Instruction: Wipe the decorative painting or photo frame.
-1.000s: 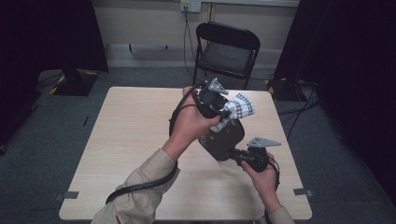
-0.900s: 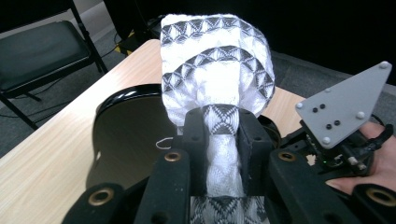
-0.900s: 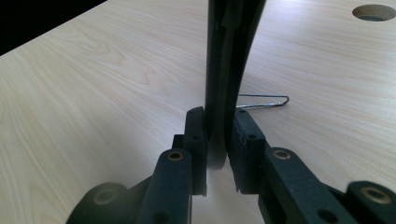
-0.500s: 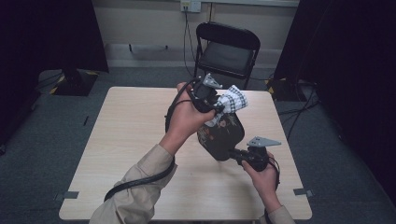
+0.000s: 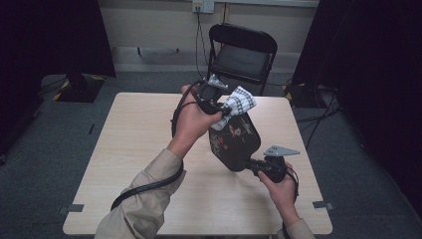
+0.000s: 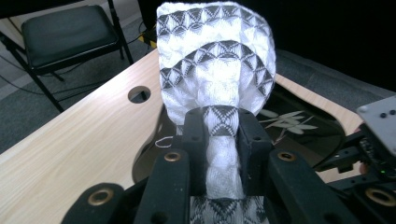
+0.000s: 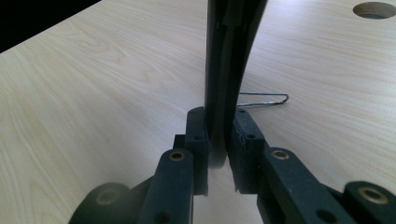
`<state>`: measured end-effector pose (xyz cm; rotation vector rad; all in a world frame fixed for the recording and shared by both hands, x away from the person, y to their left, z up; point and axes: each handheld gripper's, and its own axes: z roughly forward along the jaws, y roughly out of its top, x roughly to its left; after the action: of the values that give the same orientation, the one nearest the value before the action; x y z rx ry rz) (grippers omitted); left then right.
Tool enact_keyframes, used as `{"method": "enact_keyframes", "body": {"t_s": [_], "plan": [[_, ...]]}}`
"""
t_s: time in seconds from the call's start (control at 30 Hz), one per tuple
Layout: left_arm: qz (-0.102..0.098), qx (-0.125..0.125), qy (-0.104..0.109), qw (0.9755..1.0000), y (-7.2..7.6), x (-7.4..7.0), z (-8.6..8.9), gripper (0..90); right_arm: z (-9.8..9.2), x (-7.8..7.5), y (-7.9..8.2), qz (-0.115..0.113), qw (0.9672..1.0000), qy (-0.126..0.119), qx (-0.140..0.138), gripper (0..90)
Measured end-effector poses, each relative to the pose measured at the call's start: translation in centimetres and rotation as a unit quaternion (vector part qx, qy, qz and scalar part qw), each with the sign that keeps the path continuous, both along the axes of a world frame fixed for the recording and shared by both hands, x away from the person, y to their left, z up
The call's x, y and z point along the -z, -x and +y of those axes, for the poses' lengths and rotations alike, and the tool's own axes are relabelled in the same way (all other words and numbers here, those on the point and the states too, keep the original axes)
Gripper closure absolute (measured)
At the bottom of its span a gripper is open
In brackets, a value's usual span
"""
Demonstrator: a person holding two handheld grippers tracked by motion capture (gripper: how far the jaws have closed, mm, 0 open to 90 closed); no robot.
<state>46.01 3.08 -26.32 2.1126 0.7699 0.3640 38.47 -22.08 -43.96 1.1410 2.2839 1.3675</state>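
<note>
Left hand-held gripper clamps cloth; right pinches tray edge-on, likely lacquered.

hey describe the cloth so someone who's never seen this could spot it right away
Start at the wooden table. Above its far right part, the left gripper pinches a bunched cloth over a black tray. It is white with grey geometric bands.

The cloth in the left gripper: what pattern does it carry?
White cloth with dark geometric triangle bands; clearest in the left gripper view.
</note>
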Motion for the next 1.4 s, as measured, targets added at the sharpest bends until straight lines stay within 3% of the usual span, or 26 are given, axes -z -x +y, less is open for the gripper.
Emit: {"method": "enact_keyframes", "body": {"t_s": [0.5,0.63,0.93,1.4], "plan": [[0.003,-0.035,-0.011,0.9993,-0.9,1.6,1.6,76.4,-0.2,-0.1,0.0,0.003,1.0000,0.005,0.000,79.7],[0.013,-0.051,-0.005,0.9986,-1.3,2.2,2.2,76.4,-0.2,-0.1,0.0,0.003,1.0000,0.005,0.000,79.7],[0.020,-0.075,-0.017,0.9968,-1.9,3.4,3.0,76.4,-0.3,-0.2,0.0,0.004,1.0000,0.007,-0.001,79.7],[0.040,-0.082,-0.035,0.9952,-1.7,6.5,3.4,76.4,-0.8,-0.4,0.4,0.007,1.0000,0.003,-0.004,79.7]]}}
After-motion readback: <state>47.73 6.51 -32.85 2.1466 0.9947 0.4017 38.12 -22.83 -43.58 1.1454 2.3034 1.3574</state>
